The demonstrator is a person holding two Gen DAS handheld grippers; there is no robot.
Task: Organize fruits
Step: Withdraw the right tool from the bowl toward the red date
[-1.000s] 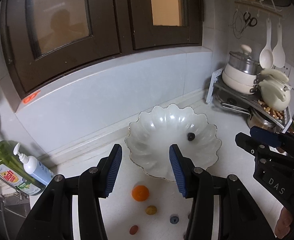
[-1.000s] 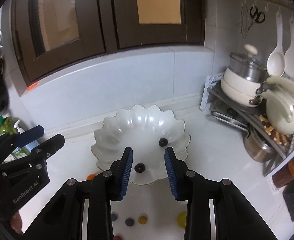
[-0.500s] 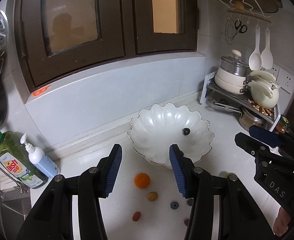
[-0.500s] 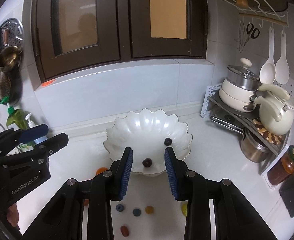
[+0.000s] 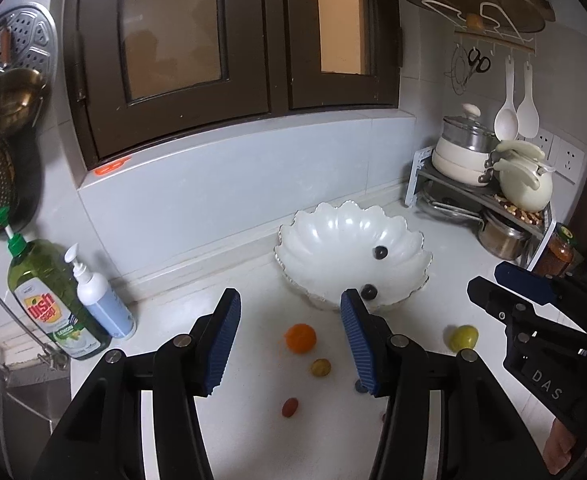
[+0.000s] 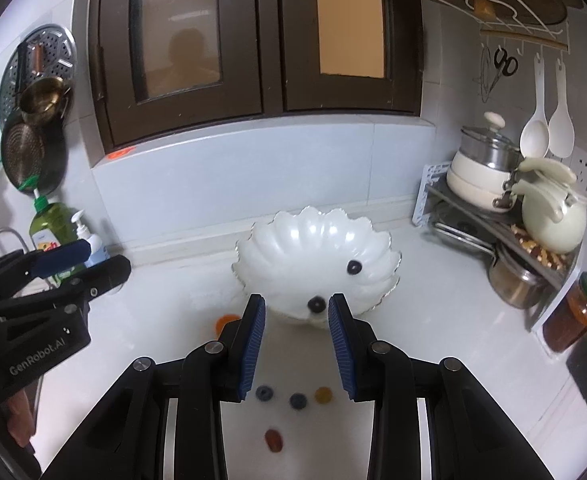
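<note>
A white scalloped bowl (image 5: 353, 210) (image 6: 313, 218) stands on the counter with two dark berries (image 5: 380, 252) (image 6: 354, 267) inside. In front of it lie an orange (image 5: 300, 338), a small yellow fruit (image 5: 320, 367), a red one (image 5: 289, 407), a yellow-green one (image 5: 463, 337) and two blueberries (image 6: 264, 393). My left gripper (image 5: 290, 295) hovers above the orange, its jaws opening with nothing between them. My right gripper (image 6: 296, 300) hovers above the blueberries, open and holding nothing.
Dish soap (image 5: 53, 300) and a pump bottle (image 5: 101, 300) stand at the left by the sink. A rack with pots (image 5: 469, 156) and a kettle (image 6: 553, 216) fills the right corner, with a jar (image 6: 573, 316) in front. Dark cabinet doors hang above.
Both grippers have drawn back from the bowl, which now looks smaller and farther. More loose fruit on the counter has come into view below the fingers.
</note>
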